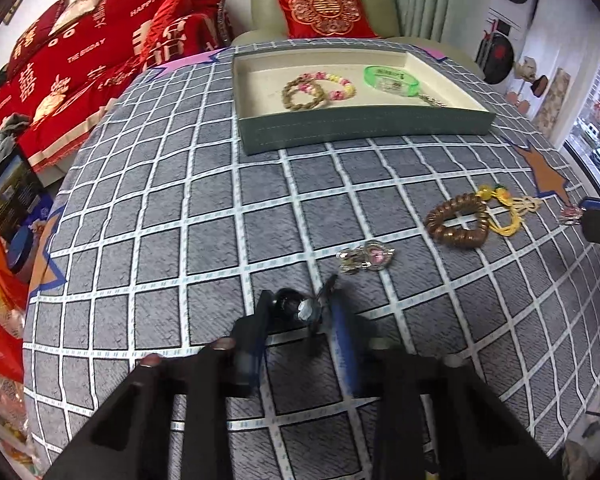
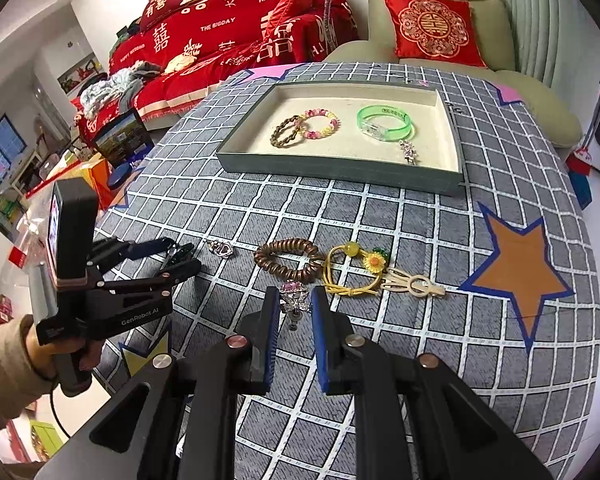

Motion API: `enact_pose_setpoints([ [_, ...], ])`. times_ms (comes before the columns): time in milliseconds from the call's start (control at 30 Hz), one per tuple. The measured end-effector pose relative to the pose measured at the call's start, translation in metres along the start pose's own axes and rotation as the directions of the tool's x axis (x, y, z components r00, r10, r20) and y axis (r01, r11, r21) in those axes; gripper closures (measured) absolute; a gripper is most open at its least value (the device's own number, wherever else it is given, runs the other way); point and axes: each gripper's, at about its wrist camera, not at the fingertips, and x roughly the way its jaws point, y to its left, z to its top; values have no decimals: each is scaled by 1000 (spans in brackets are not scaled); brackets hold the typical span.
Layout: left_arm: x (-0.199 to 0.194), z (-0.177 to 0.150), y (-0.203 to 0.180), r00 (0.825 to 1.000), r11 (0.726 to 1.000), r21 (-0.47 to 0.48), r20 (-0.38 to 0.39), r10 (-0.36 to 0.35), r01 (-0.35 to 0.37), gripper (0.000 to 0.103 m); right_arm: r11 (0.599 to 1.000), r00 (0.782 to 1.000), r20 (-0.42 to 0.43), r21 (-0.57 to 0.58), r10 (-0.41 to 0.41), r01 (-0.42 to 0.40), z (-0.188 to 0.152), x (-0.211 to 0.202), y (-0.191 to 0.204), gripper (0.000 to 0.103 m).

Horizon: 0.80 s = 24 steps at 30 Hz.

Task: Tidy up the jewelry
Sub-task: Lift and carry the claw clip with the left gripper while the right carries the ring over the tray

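My left gripper is shut on a small dark jewel piece, just above the checked cloth; it also shows in the right wrist view. My right gripper is shut on a pink crystal brooch. A brown bead bracelet and a yellow cord charm with a sunflower lie just beyond it. A silver pink-stone ring lies ahead of my left gripper. The green tray holds a braided bracelet, a pink bead bracelet, a green bangle and a crystal piece.
The table carries a grey checked cloth with an orange star patch. A sofa with a red cover and a beige armchair with a red cushion stand behind. Boxes stand off the left edge.
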Motion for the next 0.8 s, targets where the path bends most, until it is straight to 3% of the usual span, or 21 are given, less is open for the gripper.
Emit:
enact_pose_setpoints([
  [333, -37, 16, -8, 997, 999, 6, 73, -38, 38, 68, 1000, 1000, 5, 16, 12, -12, 8, -2, -8, 86],
  [500, -70, 58, -12, 988, 998, 6, 143, -55, 55, 68, 1000, 999, 43, 5, -10, 10, 36, -17, -17, 86],
  [800, -97, 158, -15, 968, 999, 5, 247, -52, 52, 68, 999, 990, 137, 25, -38, 34, 126, -50, -37, 86],
])
